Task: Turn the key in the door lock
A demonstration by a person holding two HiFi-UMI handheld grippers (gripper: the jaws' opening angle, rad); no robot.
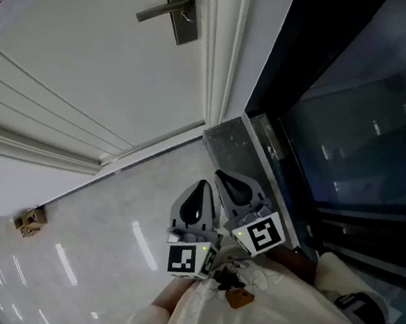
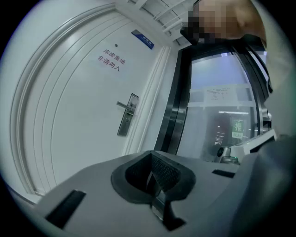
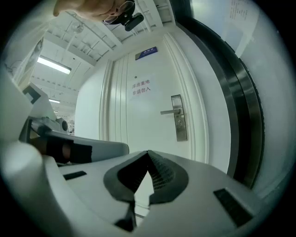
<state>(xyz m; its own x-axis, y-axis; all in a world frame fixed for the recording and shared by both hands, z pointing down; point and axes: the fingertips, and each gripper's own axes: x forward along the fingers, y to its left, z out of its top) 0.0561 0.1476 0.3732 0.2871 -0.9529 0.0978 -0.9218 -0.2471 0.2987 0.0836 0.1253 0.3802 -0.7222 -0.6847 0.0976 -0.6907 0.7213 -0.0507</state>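
Two tongs clenched on nothing, left gripper (image 1: 199, 199) and right gripper (image 1: 235, 189) side by side, key too small to be made out, door lock (image 3: 179, 124) well ahead of both, cropped in the head view, flat metal plate, slim lever handle (image 3: 170, 111), white panelled door (image 1: 88, 76).

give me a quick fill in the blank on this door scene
In the head view the door handle sticks out to the ___ of its lock plate.
The door is ___ in colour.
The left claw and right claw are both shut and hold ___.
Missing words: left; white; nothing.
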